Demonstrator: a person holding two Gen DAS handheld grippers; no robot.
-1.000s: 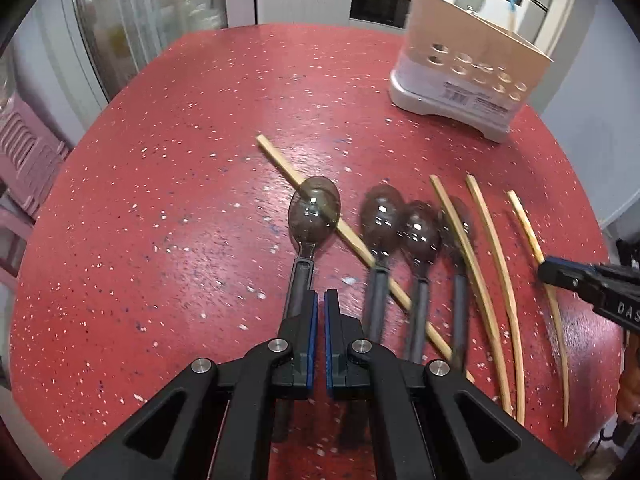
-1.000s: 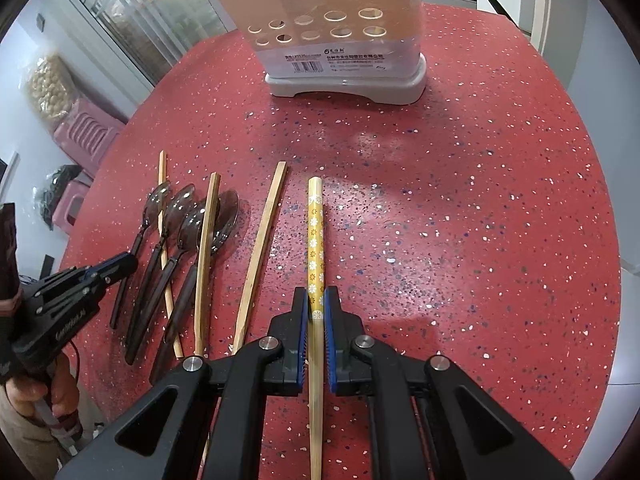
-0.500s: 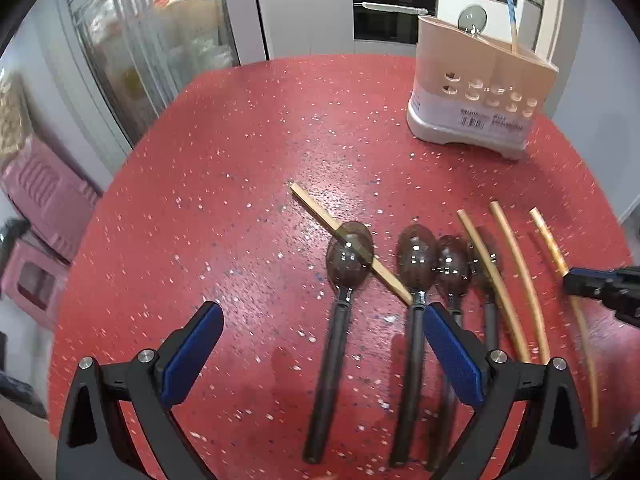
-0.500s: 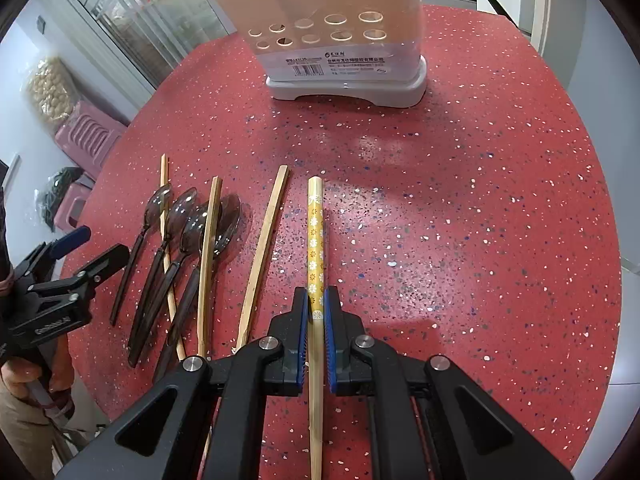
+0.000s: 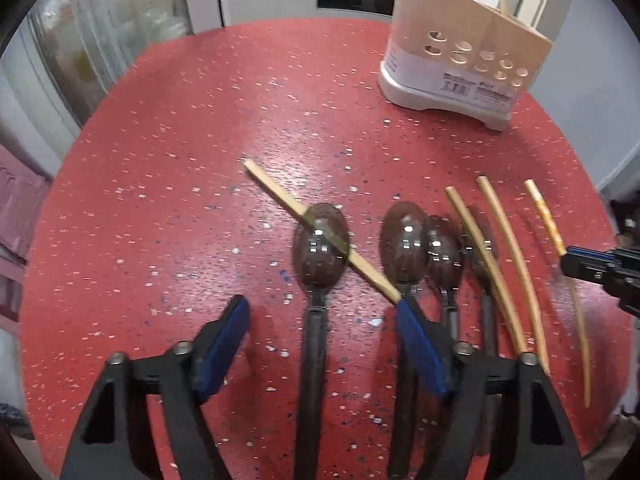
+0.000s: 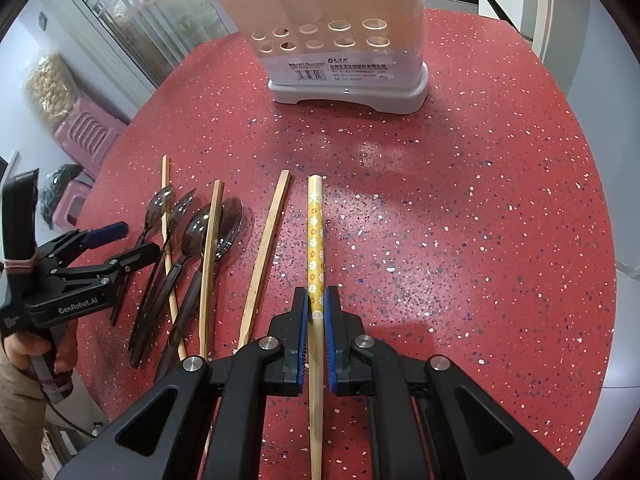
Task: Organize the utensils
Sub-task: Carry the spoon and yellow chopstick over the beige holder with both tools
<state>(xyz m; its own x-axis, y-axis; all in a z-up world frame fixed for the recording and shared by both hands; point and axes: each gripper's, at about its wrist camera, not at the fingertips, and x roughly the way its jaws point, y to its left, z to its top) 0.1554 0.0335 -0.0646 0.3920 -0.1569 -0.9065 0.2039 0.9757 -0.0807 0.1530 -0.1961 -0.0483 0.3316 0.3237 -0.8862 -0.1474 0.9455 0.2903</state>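
**Chopstick pinched as spoons wait on red table**

Left wrist view: the left gripper (image 5: 322, 312) hangs with its blue-padded fingers spread wide on either side of the handle of a dark translucent plastic spoon (image 5: 318, 264), touching neither side. A plain wooden chopstick (image 5: 320, 232) lies diagonally across that spoon's bowl. Three more dark spoons (image 5: 404, 246) lie side by side just to the right, on the speckled red round table (image 5: 160, 160).

Right wrist view: the right gripper (image 6: 316, 300) is pressed onto a yellow flower-patterned chopstick (image 6: 315, 232), which points toward the beige perforated plastic utensil holder (image 6: 340, 40) standing upright at the table's far edge.
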